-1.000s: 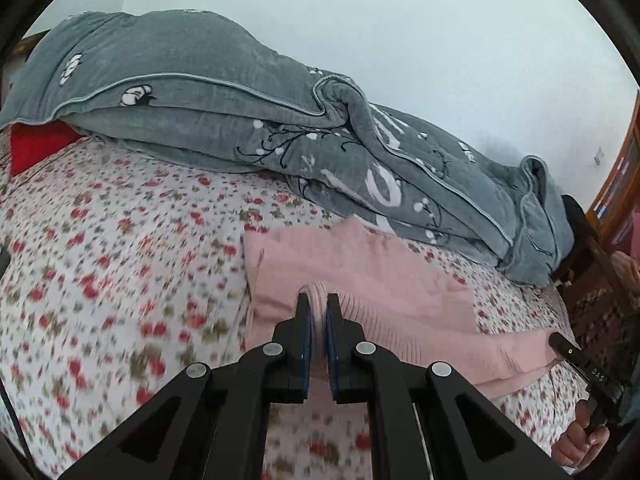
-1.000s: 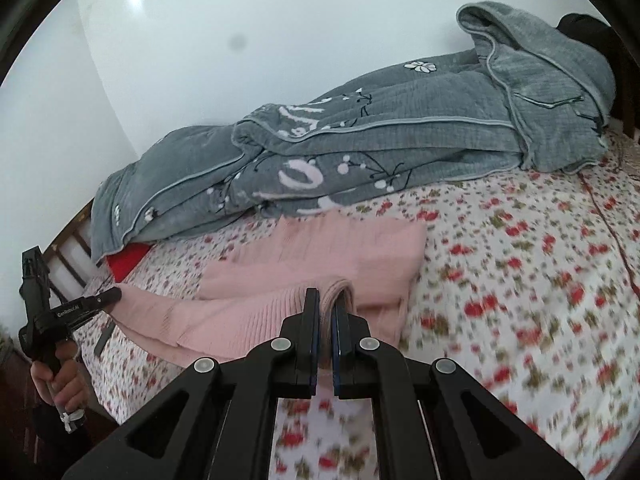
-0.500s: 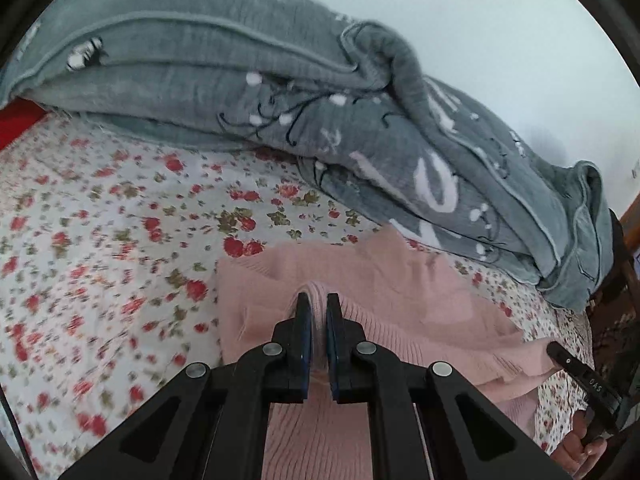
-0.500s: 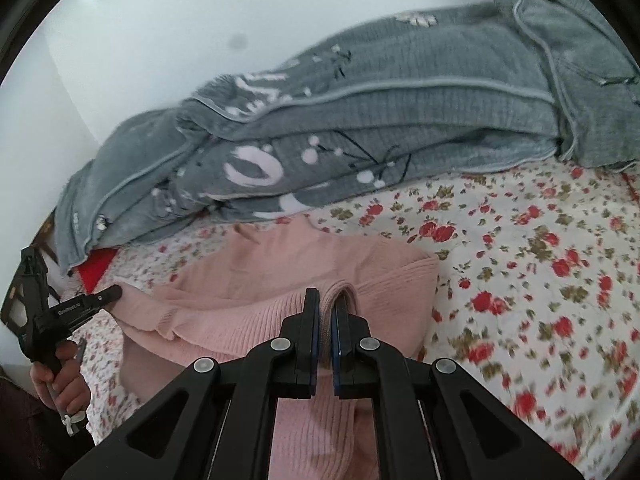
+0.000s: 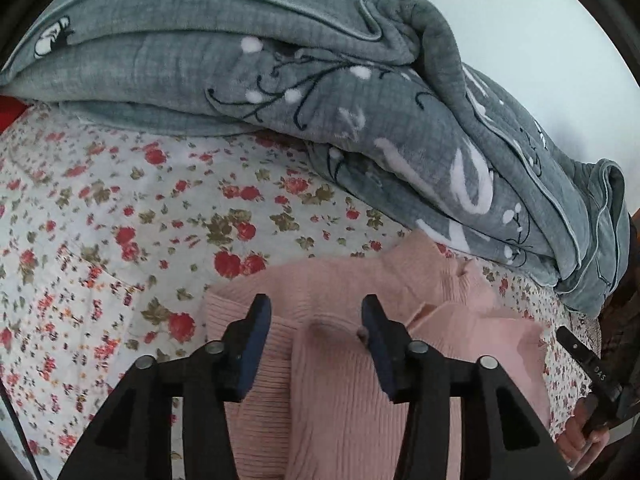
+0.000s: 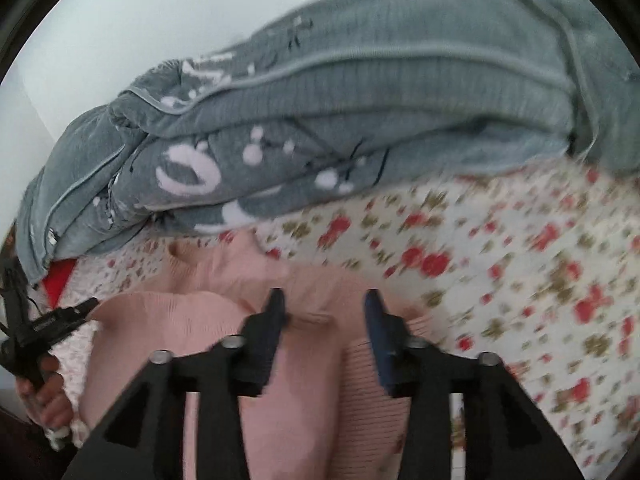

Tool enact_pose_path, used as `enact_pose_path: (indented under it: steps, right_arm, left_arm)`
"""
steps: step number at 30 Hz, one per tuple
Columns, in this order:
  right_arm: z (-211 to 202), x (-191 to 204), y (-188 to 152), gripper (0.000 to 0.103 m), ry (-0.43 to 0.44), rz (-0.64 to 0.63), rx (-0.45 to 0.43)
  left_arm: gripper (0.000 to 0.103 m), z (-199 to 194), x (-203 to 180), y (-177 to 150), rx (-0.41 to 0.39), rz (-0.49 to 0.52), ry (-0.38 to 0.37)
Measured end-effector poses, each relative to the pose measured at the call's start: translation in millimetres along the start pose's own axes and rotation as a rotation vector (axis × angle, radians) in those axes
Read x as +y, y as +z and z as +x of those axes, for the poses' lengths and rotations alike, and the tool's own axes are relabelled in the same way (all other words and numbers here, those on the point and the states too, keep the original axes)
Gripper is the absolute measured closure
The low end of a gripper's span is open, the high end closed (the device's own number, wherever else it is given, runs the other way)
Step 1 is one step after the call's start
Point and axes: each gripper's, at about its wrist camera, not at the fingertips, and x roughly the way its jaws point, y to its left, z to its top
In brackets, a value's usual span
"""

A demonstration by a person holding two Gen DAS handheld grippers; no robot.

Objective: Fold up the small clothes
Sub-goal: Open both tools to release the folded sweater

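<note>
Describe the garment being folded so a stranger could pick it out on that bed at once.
Find the bed with the floral sheet and the rumpled grey blanket heaped along its far side. Just in front of that blanket lies the pink sweater, folded over on itself. It is the only plain pink ribbed knit there; everything around it is patterned.

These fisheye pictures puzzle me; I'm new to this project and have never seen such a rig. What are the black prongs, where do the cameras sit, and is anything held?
A person holds a hand tool with a two-finger claw in each hand; a camera on each looks along its fingers. One picture shows the left claw, the other the right claw. A pink knit sweater lies on a flowered bedsheet, with a grey blanket bunched behind. Both claws are opening above the sweater; the knit lies between the pads but is not pinched. Each view catches the other tool at its edge.
</note>
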Motion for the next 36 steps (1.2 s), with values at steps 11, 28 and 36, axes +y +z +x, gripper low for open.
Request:
enact_pose_path:
  steps: [11,28,36]
  right_arm:
    - [17,5,-8,0.06,0.006,-0.058,0.061]
    - [25,14,-2,0.098,0.011,-0.14,-0.018]
    - [67,2,-13,0.098,-0.065,-0.136,0.069]
  left_arm:
    - [0.05,18,-10,5,0.054,0.051,0.012]
    - [0.096,31,-7,10,0.047,0.06,0.034]
    - [0.096,49,3,8,0.038,0.037,0.063]
